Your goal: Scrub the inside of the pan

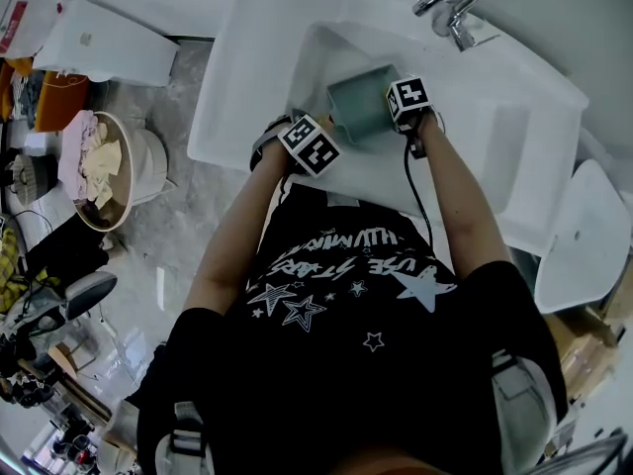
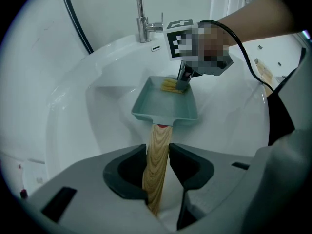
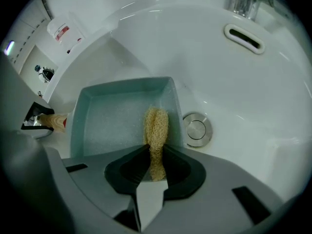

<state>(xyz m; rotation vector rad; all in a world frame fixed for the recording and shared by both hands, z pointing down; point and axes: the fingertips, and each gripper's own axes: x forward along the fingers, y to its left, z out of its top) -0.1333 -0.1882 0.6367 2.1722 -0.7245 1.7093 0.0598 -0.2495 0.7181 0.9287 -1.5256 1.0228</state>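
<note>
A square teal pan (image 1: pixel 361 105) (image 2: pixel 165 104) (image 3: pixel 117 118) sits in the white sink basin. Its wooden handle (image 2: pixel 157 165) (image 3: pixel 52 121) runs between the jaws of my left gripper (image 2: pixel 158 167) (image 1: pixel 312 144), which is shut on it. My right gripper (image 3: pixel 156 162) (image 1: pixel 408 100) points down into the pan and is shut on a yellow fibrous scrubber (image 3: pixel 156 130) (image 2: pixel 171 86). The scrubber's end rests on the pan's inner floor near its right wall.
The white sink (image 1: pixel 514 137) (image 3: pixel 253 96) surrounds the pan, with a chrome tap (image 1: pixel 450 8) (image 2: pixel 141 18) at the back, a round drain plug (image 3: pixel 196 129) and an overflow slot (image 3: pixel 244 38). A bin of cloths (image 1: pixel 104 171) stands on the floor left of the sink.
</note>
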